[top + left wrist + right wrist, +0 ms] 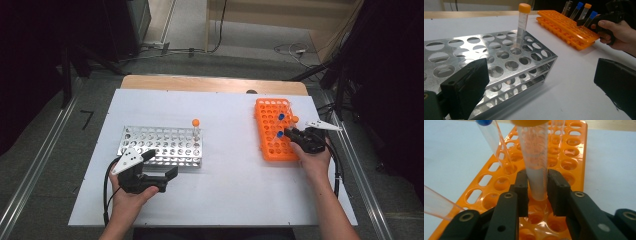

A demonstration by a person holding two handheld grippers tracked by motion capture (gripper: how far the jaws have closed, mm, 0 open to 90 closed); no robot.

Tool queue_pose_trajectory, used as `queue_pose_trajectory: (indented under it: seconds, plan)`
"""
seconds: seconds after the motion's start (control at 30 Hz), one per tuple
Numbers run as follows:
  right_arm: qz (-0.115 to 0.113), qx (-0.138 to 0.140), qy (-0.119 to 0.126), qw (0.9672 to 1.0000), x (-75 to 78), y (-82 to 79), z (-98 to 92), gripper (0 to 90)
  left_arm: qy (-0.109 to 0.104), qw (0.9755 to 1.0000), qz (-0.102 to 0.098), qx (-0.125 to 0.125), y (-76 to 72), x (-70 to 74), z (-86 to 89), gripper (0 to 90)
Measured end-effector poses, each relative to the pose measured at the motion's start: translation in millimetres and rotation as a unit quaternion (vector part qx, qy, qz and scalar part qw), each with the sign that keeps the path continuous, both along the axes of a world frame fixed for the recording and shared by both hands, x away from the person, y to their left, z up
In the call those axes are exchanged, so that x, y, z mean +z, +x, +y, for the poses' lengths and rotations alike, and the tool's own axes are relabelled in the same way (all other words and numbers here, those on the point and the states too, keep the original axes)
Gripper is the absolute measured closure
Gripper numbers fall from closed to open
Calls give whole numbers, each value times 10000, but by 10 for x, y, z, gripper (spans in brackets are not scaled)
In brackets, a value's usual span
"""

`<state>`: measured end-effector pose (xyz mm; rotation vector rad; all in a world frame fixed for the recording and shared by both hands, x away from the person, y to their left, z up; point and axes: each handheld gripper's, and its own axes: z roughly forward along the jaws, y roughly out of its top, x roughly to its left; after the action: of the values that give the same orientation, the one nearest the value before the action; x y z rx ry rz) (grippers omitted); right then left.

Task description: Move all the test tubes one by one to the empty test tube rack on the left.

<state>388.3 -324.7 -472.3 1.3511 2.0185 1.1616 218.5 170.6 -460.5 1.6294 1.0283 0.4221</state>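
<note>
In the right gripper view my right gripper (537, 192) is shut on the lower part of a clear orange-capped tube (535, 157), whose bottom end is at a hole of the orange rack (574, 157). A blue-capped tube (495, 142) leans in the rack just behind it to the left. From above, the right gripper (292, 134) reaches over the orange rack (272, 147) from its right side. My left gripper (161, 163) is open with nothing between its jaws, in front of the metal rack (160, 145). That rack holds one upright orange-capped tube (195, 127).
The racks stand on a white table top (230, 180), the metal one left, the orange one right. Two blue-capped tubes (281, 116) and some clear uncapped ones stand in the orange rack. A cable trails from each gripper toward the near table edge.
</note>
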Motion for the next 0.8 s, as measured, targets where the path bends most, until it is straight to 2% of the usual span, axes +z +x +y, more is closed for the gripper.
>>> queue_pose_trajectory:
  seconds: [0.1, 0.2, 0.27, 0.4, 0.53, 0.63, 0.8]
  plan:
    - [-50, -25, -37, 10000, -2, -9, -13, 727, 14, 10000, 27, -20, 6, -11, -16, 0]
    - [-133, -6, 72, 9999, 7, -35, -49, 730, 10, 10000, 23, -59, 10, -17, -39, 1]
    - [-299, 5, 56, 9995, 53, -78, -56, 730, 5, 10000, 40, -77, 10, -21, -56, 1]
    - [-415, 7, 51, 9991, 120, -136, -76, 731, 34, 9999, 37, -149, 16, -28, -83, 1]
    - [-441, 165, 316, 9984, 215, -237, -147, 731, 38, 9998, 28, -180, 16, -28, -98, 1]
    - [-425, 351, 354, 9979, 268, -362, -158, 731, 55, 9998, 24, -191, 14, -26, -103, 1]
    - [-413, 499, 316, 9974, 299, -491, -142, 731, 24, 9998, 9, -198, 7, -14, -117, 1]
